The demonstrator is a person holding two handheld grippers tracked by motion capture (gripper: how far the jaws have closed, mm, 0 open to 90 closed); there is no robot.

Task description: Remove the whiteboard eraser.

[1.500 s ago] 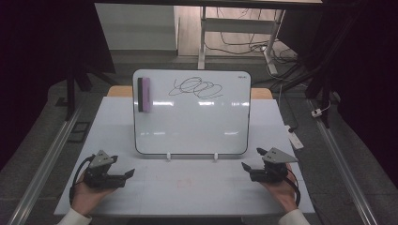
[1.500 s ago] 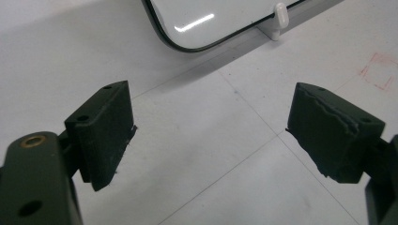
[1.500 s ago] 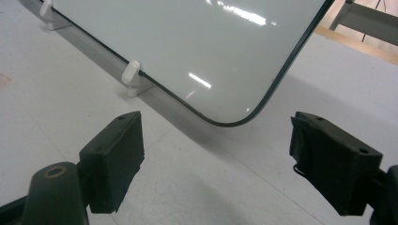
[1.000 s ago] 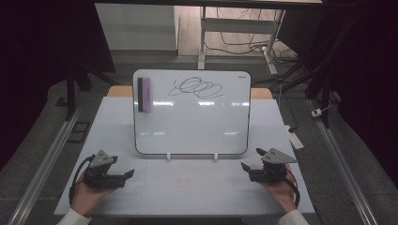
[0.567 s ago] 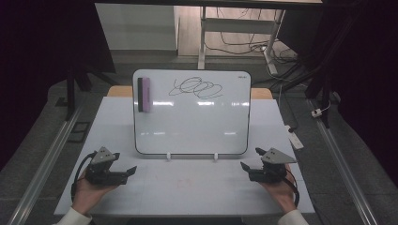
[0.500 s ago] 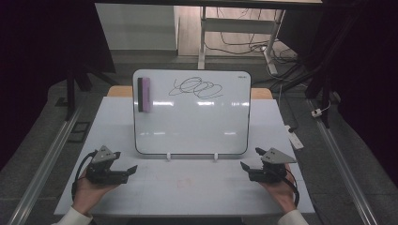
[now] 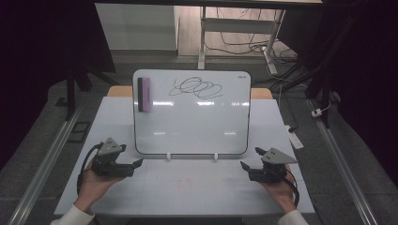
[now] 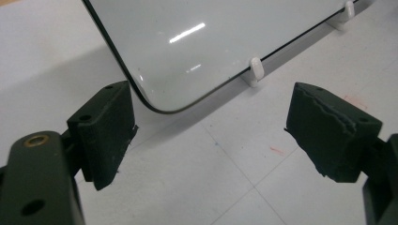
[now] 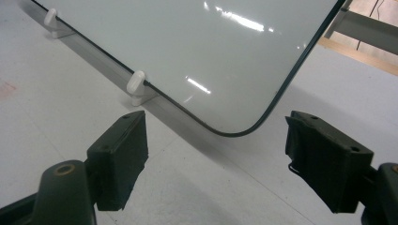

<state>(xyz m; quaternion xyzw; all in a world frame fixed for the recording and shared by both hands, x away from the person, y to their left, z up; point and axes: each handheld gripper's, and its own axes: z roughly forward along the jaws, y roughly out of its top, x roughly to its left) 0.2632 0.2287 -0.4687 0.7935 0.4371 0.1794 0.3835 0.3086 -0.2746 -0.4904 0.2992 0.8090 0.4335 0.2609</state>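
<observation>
- Two grippers, both with jaws spread wide and holding nothing, rest low over the white table (image 7: 187,192) in front of the whiteboard (image 7: 192,119).
- Left gripper (image 7: 136,164): held in the person's left hand (image 7: 94,185), just in front of the whiteboard's lower left corner, jaws pointing toward it; in the left gripper view (image 8: 209,136) that rounded corner lies between the jaws, farther off.
- Right gripper (image 7: 244,166): held in the right hand (image 7: 281,190), just in front of the whiteboard's lower right corner (image 9: 234,129).
- Whiteboard: propped upright on two small white feet (image 7: 168,157), mid-table, apart from both grippers.
- Scribble (image 7: 197,88): black loops near the whiteboard's top edge.
- Eraser (image 7: 144,94): purple and black, stuck upright at the whiteboard's upper left.
</observation>
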